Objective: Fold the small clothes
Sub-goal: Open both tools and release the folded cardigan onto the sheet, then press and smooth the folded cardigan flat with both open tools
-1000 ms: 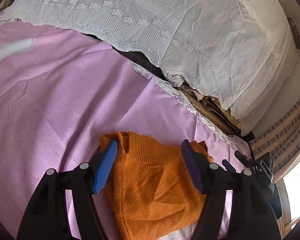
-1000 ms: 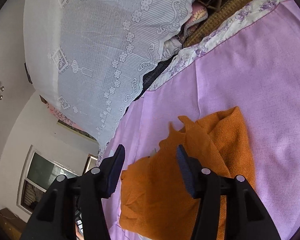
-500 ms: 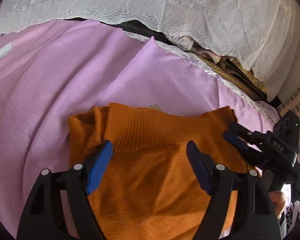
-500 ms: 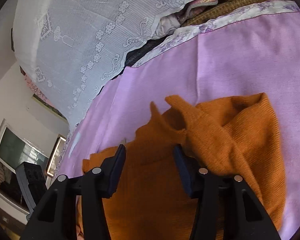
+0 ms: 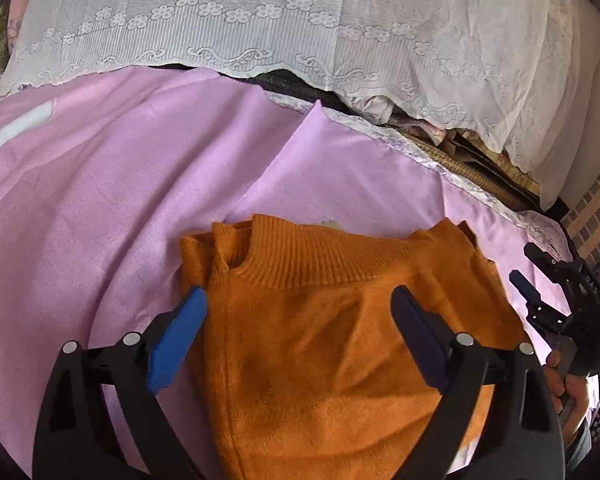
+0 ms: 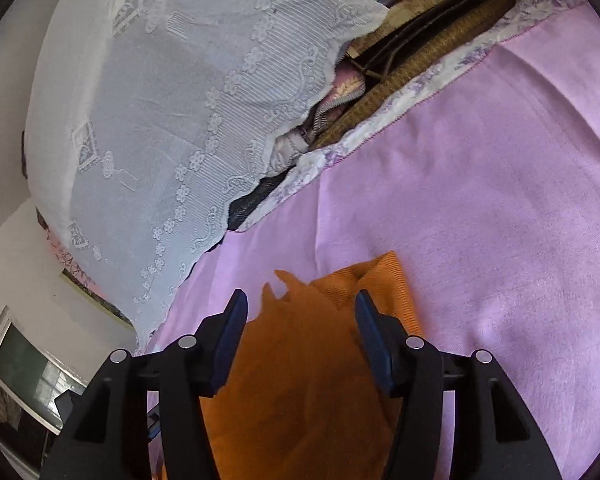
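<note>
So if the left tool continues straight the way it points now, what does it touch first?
Probably the orange knitted sweater, near its ribbed collar; it lies between the opening jaws of the left tool. Depth is unclear.

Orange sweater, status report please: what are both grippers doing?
Left gripper opening, over sweater, pads clear. Right gripper opening, sweater between jaws, not pinched. Sweater on pink sheet. Nothing in the way.

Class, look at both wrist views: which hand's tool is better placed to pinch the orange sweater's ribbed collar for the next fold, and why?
Probably the left. The left tool is opening, straddling the orange sweater just below its ribbed collar; the right tool, also opening, hovers over a side edge.
</note>
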